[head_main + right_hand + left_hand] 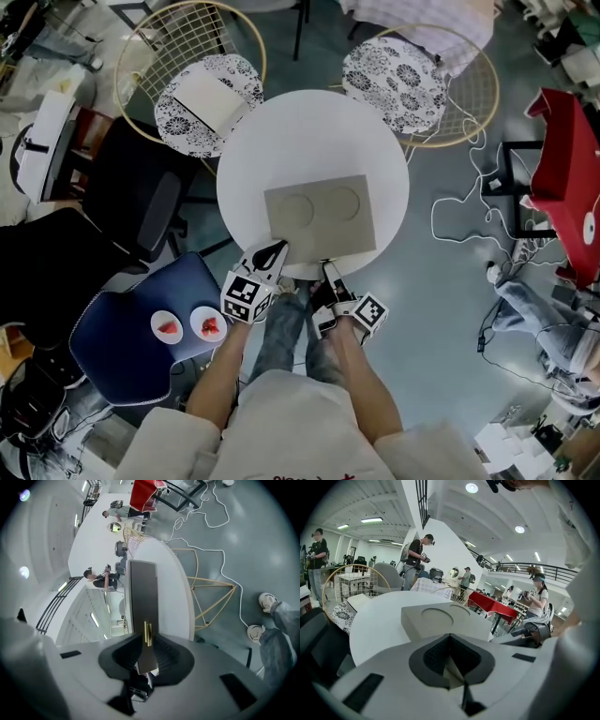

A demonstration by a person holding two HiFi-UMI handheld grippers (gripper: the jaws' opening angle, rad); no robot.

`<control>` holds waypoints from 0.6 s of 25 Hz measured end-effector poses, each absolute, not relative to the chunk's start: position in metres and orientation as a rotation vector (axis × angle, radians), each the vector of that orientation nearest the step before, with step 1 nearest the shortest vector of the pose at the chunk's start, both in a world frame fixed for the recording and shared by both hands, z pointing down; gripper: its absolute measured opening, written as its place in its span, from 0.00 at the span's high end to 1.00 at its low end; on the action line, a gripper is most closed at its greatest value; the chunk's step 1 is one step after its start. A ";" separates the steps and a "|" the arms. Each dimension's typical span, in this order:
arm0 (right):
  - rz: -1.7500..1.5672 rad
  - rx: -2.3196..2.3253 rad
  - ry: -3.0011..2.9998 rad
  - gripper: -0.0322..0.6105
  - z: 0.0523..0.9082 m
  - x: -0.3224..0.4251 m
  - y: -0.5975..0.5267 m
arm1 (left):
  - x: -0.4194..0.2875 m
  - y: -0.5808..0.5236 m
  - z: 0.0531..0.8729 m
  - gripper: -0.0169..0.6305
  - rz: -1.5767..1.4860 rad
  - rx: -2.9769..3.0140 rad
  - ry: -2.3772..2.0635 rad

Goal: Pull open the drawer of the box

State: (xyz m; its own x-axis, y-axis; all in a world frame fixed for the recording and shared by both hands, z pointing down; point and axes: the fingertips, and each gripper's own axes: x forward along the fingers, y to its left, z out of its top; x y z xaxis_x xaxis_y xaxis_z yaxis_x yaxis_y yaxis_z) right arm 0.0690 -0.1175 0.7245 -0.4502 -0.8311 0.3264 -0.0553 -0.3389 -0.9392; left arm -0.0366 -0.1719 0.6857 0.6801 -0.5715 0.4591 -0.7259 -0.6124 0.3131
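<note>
Two grippers meet the box (319,217) at its near side, mid-way across the round surface (281,131). The right gripper (147,645) has its jaws pinched on the small pale tab (147,633) of the drawer front, probably to pull it straight out, while the left gripper (277,247), jaws together and empty, sits by the near-left corner, likely to steady it. Flat and grey-beige with two round recesses on top, the box seems to have its drawer still shut.
</note>
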 end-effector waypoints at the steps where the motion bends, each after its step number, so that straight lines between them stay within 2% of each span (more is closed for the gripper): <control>1: -1.845 -1.186 1.345 0.82 0.725 0.069 -0.118 | -0.037 -0.172 0.686 0.96 0.433 2.414 -1.003; 4: -1.840 -1.188 1.338 0.82 0.727 0.070 -0.121 | -0.036 -0.173 0.686 0.96 0.432 2.411 -1.001; 7: -1.837 -1.193 1.350 0.88 0.728 0.071 -0.124 | -0.037 -0.174 0.686 0.96 0.433 2.411 -0.999; 15: -1.818 -1.198 1.389 0.89 0.727 0.074 -0.117 | -0.034 -0.168 0.685 0.96 0.438 2.407 -1.006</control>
